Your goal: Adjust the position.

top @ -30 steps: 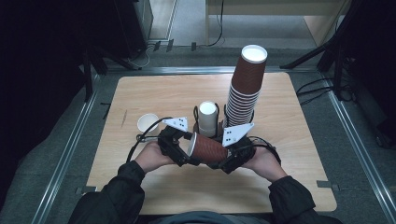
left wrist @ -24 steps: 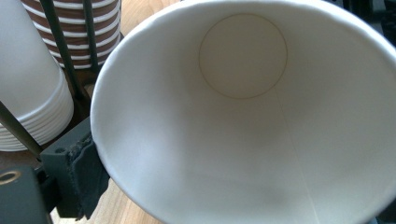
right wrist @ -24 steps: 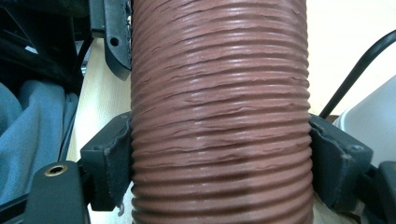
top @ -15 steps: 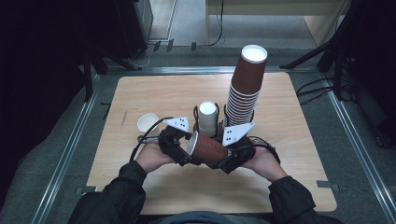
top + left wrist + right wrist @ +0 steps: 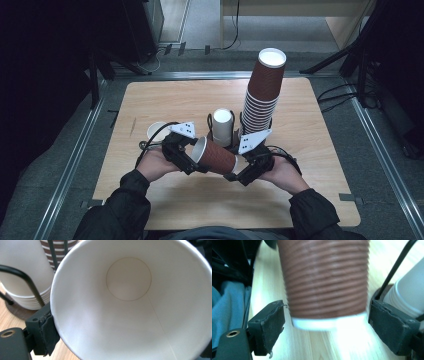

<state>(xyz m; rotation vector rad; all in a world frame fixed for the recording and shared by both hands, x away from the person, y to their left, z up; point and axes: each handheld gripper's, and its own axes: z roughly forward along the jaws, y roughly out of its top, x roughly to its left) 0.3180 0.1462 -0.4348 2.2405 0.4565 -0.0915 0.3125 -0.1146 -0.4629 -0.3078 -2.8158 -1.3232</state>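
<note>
the left hand-held gripper (image 5: pixel 192 156) clamps the rim of a brown ribbed paper cup (image 5: pixel 216 156), one pad (image 5: pixel 43 333) pressed against the outside of the rim. the cup lies on its side just above the bench (image 5: pixel 165 197), its long axis level, its open white mouth facing the left hand-held gripper and its base pointing at the right hand-held gripper (image 5: pixel 239 172). that one has just been opening: its jaws stand wide on either side of the cup's base, clear of it. both forearms come in low from the near edge, hands angled inward toward each other. beyond the right hand-held gripper stands a tall stack of brown cups (image 5: pixel 262 95), with a white cup stack (image 5: pixel 222 126) beside it.
</note>
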